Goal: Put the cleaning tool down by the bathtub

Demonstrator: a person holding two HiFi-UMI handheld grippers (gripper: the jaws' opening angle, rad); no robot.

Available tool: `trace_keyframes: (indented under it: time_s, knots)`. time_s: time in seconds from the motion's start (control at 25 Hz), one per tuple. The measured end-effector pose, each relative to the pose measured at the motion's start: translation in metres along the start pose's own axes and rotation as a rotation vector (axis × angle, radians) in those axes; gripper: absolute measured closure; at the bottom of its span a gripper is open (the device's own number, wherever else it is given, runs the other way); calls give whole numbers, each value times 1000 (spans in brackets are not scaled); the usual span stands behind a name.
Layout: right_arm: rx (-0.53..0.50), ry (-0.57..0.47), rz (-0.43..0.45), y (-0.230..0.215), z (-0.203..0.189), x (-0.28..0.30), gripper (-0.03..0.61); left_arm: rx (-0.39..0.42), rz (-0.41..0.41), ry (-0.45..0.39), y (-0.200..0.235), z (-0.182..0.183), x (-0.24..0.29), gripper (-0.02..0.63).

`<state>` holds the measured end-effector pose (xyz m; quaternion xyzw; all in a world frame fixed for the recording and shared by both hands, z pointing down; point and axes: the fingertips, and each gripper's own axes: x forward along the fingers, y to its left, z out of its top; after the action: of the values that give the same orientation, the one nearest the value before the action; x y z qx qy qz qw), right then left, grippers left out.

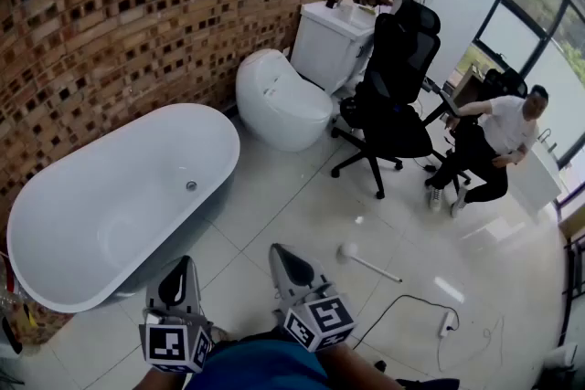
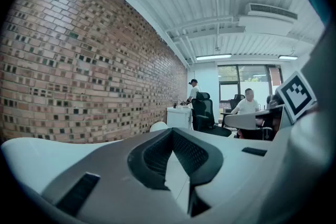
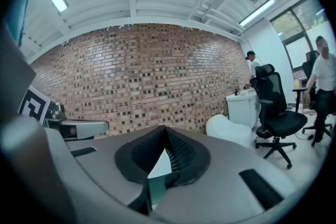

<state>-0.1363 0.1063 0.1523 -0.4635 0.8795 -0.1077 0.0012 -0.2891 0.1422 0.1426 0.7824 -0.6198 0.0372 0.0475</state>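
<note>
Plainly, the cleaning tool (image 1: pixel 367 263) is in neither hand: it lies on the tiled floor (image 1: pixel 274 205), ahead of the person and off to the right, well apart from the bathtub (image 1: pixel 119 196), which stands along the brick wall on the left. Its long axis runs on a slant in the head view, with the round white head at the upper-left end and the thin handle trailing down and to the right, towards a white cable (image 1: pixel 402 299). The right gripper (image 1: pixel 281 253) is clearly the nearer of the two. The tool's head end is the part closest to it, while the left gripper (image 1: pixel 183 266) sits further over on the tub side. Both grippers point roughly level, past the tool, and neither gripper view shows it. The right gripper's jaws are pressed together with nothing between them, and the left gripper's jaws likewise look closed and empty. By my judgement the task needs a pick-up first. The right hand would have to swing right and tip down, spread its jaws and come across the handle, not along it. Only then can the tool be carried left to the tub.
</note>
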Motion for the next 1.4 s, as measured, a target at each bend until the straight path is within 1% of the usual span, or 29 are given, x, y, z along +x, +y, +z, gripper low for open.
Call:
trace_keyframes:
  time_s: [0.2,0.36,0.48,0.6,0.72,0.88,1.0,1.12,1.2,1.32,1.4]
  knots:
    - [31,-7,-44,-70,10,-31,566,-8,-16,6,-64,9,27,609]
    - [51,-39,-77,-142,22,-60,566,30,-61,13,-135,15,65,609]
    - [57,-48,-123,-203,27,-94,566,50,-113,34,-198,14,95,609]
    - [70,-50,-195,-261,30,-135,566,78,-193,50,-263,14,120,609]
    - [99,-48,-266,-305,28,-165,566,107,-265,58,-308,14,141,609]
    - [115,-44,-384,-352,17,-191,566,138,-353,67,-341,5,170,609]
    - [122,-50,-468,-382,11,-209,566,141,-409,63,-363,0,193,609]
    - [112,-51,-521,-412,15,-216,566,129,-456,55,-385,0,223,609]
    - [103,-45,-562,-428,19,-219,566,105,-490,53,-394,3,242,609]
    - [97,-22,-643,-448,22,-226,566,74,-546,60,-403,3,263,609]
    - [88,-23,-685,-461,23,-230,566,73,-571,71,-405,-1,277,609]
